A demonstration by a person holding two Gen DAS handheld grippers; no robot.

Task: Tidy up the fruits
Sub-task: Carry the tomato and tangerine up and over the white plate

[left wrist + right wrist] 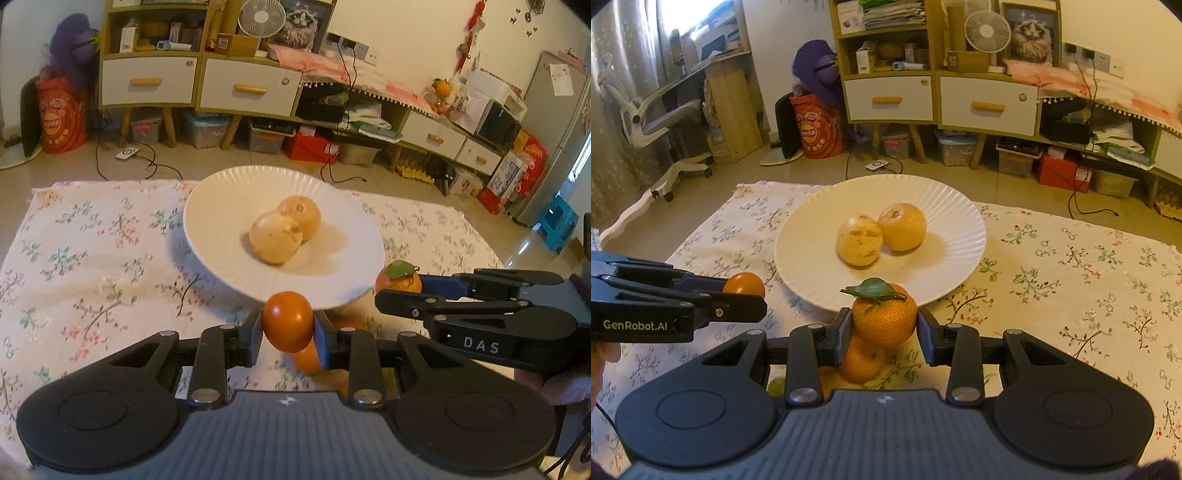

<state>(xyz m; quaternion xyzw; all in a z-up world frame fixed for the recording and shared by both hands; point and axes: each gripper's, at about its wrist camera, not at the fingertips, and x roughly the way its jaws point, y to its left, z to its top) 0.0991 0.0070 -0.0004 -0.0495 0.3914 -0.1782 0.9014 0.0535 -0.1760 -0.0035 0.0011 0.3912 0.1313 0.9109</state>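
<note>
A white ribbed plate (pixel 229 192) (pixel 960 221) sits on the floral cloth and holds two yellow-tan round fruits (pixel 275 238) (pixel 903 227), touching each other. My left gripper (pixel 288 326) is shut on a smooth orange fruit (pixel 288 321), held just before the plate's near rim; it shows at the left of the right wrist view (pixel 744 286). My right gripper (pixel 884 321) is shut on a leafy tangerine (pixel 884 317), also near the plate's near rim, and shows at the right of the left wrist view (pixel 399 278).
Other orange fruits lie on the cloth under the grippers (pixel 860 360) (pixel 308 358). The floral cloth (pixel 92 258) covers the table. Beyond the far edge are the floor, cabinets (pixel 942 99), storage boxes and an office chair (pixel 665 118).
</note>
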